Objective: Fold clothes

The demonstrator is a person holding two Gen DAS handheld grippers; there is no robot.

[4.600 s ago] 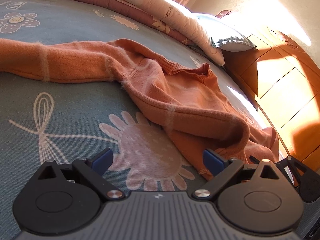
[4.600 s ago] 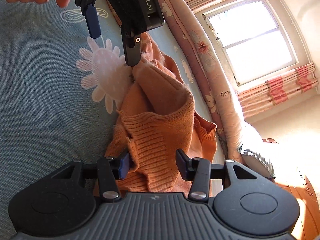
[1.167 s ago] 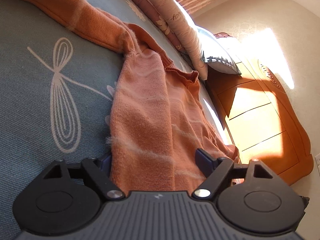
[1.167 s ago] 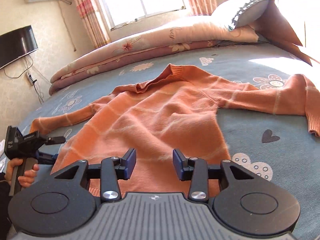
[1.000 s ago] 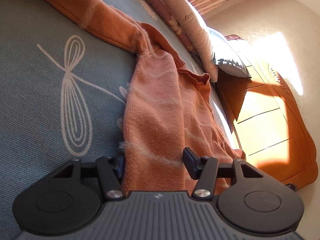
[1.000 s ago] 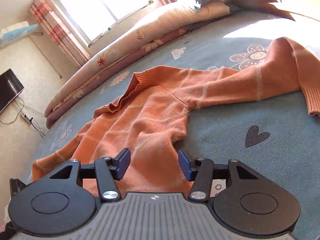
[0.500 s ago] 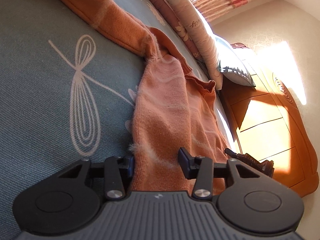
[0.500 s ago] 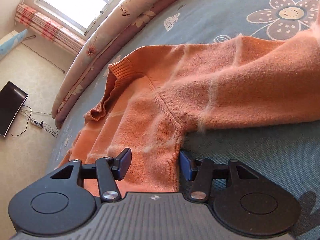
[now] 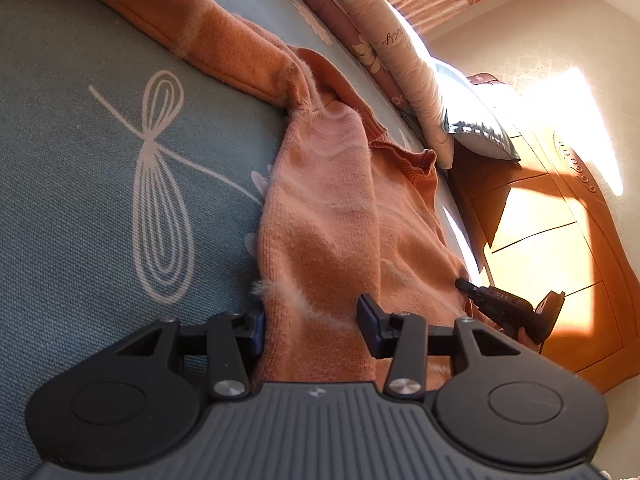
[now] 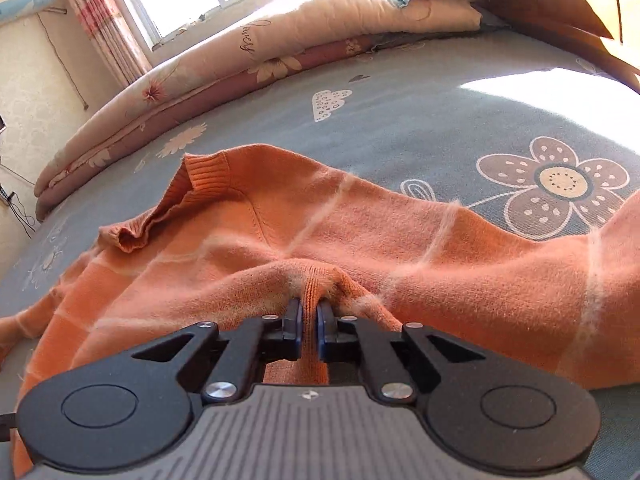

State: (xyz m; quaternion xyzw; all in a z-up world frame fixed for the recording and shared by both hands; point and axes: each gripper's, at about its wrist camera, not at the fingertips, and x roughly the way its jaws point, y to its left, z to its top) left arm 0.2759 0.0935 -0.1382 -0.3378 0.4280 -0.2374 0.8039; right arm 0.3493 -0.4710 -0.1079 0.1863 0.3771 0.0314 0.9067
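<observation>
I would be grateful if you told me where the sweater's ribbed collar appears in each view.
Left wrist view: the collar sits right of centre, at the sweater's far end.
Right wrist view: the collar is left of centre.
Shared landmark: the rolled floral quilt behind it.

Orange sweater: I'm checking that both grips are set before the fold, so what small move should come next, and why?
Probably close the left gripper first. The right gripper is already pinched on a ridge of the orange sweater near the armpit, while the left jaws stand open around the sweater's side edge on the blue bedspread. Lifting now would likely raise one side only.
</observation>
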